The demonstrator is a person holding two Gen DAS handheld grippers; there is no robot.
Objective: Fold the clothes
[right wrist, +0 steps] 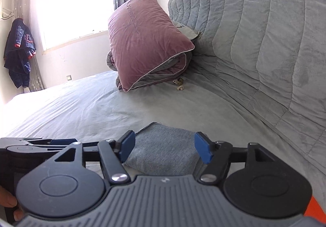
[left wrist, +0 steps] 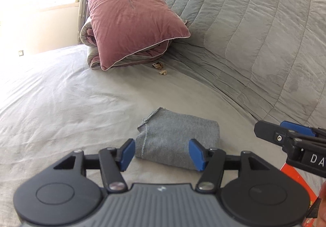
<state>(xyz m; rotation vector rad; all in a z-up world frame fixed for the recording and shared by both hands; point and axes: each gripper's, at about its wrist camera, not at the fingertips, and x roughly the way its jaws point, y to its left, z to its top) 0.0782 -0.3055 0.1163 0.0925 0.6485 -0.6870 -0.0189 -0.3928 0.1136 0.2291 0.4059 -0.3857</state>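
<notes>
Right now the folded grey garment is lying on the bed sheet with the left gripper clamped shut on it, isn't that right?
Not quite: the left gripper is open, not clamped. The left wrist view shows its blue pads spread apart above the folded grey garment, pressing on nothing. The garment does lie folded on the bed sheet, as you say.

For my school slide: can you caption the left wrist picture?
Open left gripper above a folded grey knit garment on the grey bedsheet, open right gripper beside it.
</notes>
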